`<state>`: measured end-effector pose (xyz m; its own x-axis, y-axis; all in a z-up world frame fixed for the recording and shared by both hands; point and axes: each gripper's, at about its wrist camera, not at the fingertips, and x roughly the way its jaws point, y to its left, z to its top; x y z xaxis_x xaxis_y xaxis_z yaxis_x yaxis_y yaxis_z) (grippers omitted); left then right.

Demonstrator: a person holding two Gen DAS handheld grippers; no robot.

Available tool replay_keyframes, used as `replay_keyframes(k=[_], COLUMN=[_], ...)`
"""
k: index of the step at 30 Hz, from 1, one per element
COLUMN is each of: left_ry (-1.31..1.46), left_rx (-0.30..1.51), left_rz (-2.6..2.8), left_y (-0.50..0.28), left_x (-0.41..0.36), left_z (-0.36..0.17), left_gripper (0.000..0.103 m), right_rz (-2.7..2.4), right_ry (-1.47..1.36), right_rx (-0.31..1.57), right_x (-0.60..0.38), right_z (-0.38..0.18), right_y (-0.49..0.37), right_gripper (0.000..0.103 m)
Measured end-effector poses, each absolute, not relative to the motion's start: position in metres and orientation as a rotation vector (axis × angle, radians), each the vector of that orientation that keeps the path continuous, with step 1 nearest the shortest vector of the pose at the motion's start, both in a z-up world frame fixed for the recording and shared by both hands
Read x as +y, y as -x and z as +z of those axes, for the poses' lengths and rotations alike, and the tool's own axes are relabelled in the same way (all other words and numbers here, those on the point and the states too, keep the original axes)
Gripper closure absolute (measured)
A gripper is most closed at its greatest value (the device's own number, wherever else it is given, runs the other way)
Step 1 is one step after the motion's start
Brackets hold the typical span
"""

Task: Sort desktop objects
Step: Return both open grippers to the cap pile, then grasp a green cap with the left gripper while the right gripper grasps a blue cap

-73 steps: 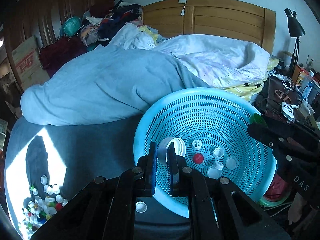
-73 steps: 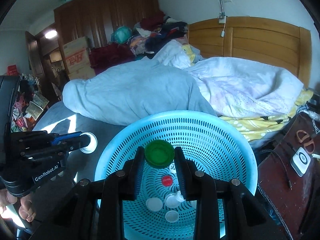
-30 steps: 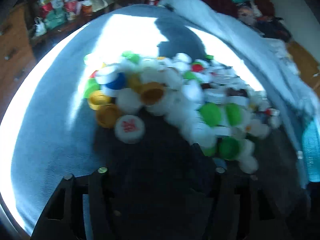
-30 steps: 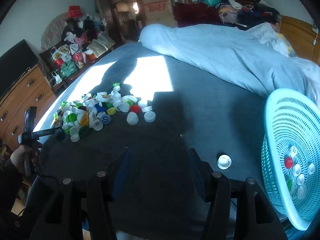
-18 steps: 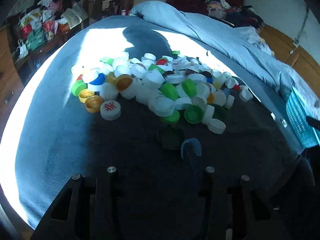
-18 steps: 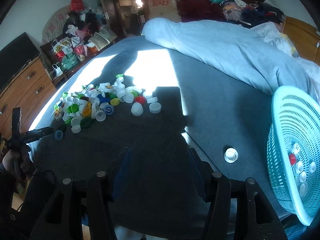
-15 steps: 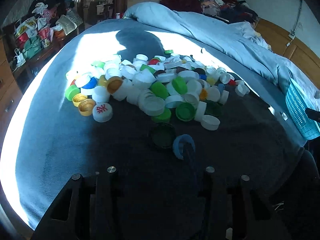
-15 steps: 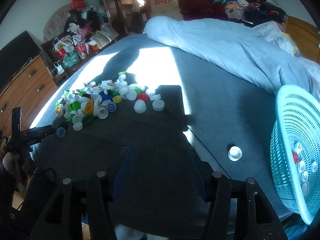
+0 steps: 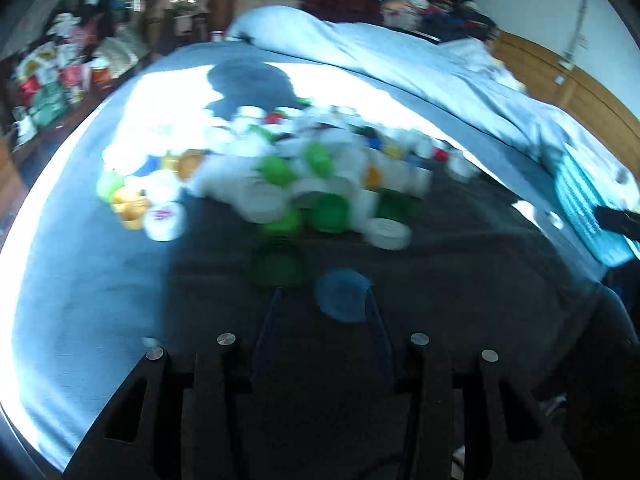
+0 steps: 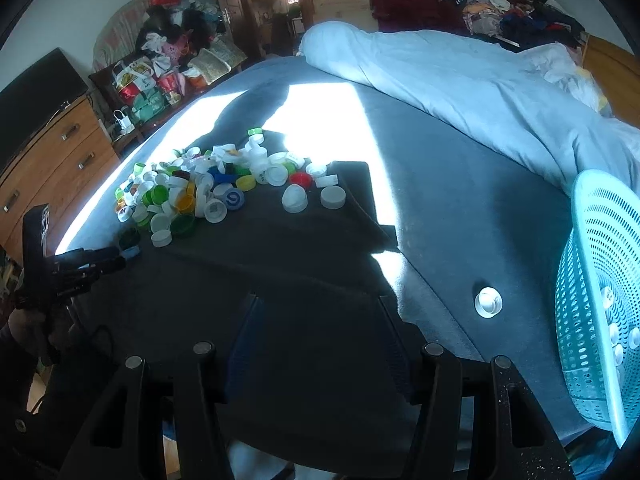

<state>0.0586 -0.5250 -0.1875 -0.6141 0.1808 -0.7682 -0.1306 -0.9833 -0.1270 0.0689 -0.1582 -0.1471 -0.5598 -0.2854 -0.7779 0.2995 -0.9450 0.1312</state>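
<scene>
My left claw (image 9: 322, 294) sits low over the bed with its jaws partly apart and just drawn in a little; the blue cap (image 9: 343, 295) lies between the tips, tight against the right one, but the view is smeared and I cannot tell whether the pads press it yet. I judge it a light, stiff plastic shell — slick on the sides, easy to flick away on the soft grey bedcover (image 10: 460, 216). I would take it across its rim, both pads on the side wall, and close gently.

It looks round, shallow and mid-blue, lying flat. Just beyond it sits a dark green cap (image 9: 278, 266), and past that the pile of caps (image 10: 200, 188) — white, green, yellow, red, blue, loosely heaped partly in sun.

My right claw (image 10: 316, 306) hangs over the shaded cover with jaws moderately wide and nothing in them. Relative to the blue cap, the turquoise basket (image 10: 600, 304) stands well off on the far side of the bed, some white caps in it, with a lone white cap (image 10: 488, 302) near its rim.
</scene>
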Motion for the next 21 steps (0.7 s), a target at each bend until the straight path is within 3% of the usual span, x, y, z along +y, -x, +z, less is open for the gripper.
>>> replay_keyframes(k=[12, 21], left_ry=[1.277, 1.231], left_rx=[0.044, -0.125], left_rz=[2.705, 2.856], left_y=[-0.031, -0.051], left_x=[-0.526, -0.562], left_z=[-0.206, -0.187], left_gripper=[0.065, 0.069], right_rz=[-2.447, -2.191], right_ry=[-1.250, -1.160], right_rx=[0.069, 0.152], right_x=[-0.191, -0.293], right_z=[-0.150, -0.163], right_y=[-0.068, -0.066], right_gripper=[0.040, 0.046])
